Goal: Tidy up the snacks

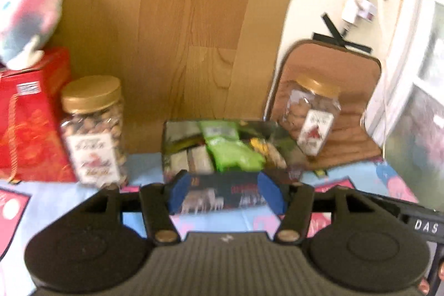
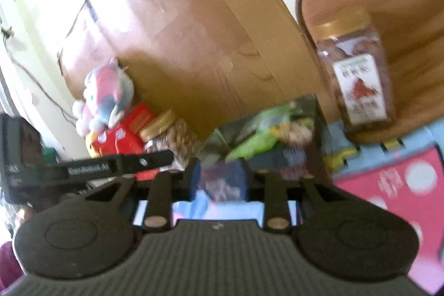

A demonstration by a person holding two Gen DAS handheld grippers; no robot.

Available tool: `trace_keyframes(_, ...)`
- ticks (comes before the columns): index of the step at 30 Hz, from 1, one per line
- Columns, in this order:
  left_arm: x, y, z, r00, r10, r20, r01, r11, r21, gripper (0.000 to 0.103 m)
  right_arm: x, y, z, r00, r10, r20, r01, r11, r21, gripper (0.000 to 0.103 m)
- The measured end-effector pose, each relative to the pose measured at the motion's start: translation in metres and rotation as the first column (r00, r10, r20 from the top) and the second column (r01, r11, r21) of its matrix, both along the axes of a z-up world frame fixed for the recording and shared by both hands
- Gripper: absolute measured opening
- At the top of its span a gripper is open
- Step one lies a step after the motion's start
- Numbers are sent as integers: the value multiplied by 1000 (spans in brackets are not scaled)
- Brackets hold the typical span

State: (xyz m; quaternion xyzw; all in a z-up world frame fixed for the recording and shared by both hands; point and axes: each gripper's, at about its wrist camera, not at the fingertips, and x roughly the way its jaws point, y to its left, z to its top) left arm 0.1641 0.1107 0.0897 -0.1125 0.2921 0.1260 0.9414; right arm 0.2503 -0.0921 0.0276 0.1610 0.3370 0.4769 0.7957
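Snack box (image 1: pixel 222 146) blurred, near wall hidden behind left gripper (image 1: pixel 226 192)

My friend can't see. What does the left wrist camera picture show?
An open hand-held gripper points at a dark box full of snack packets, a green one on top. Two gold-lidded nut jars flank it: one beside a red gift box, one by a brown cushion.
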Motion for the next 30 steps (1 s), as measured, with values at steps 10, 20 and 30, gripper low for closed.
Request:
trace_keyframes(10,-98,-70,-28,998,63,8,-64,995,73,88,-97,-53,-13,999,-33,28,36,994,-99,47)
trace_keyframes(20,-160,-102,-48,982,188,-16,-186,978,93,103,-159,-72,-6,992,-58,115,74,988,-133,82)
trace_keyframes(30,-199,-122,-46,970,243,-3,-240,961,140,103,-196,-79,5,985,-72,156,95,985,-145,92)
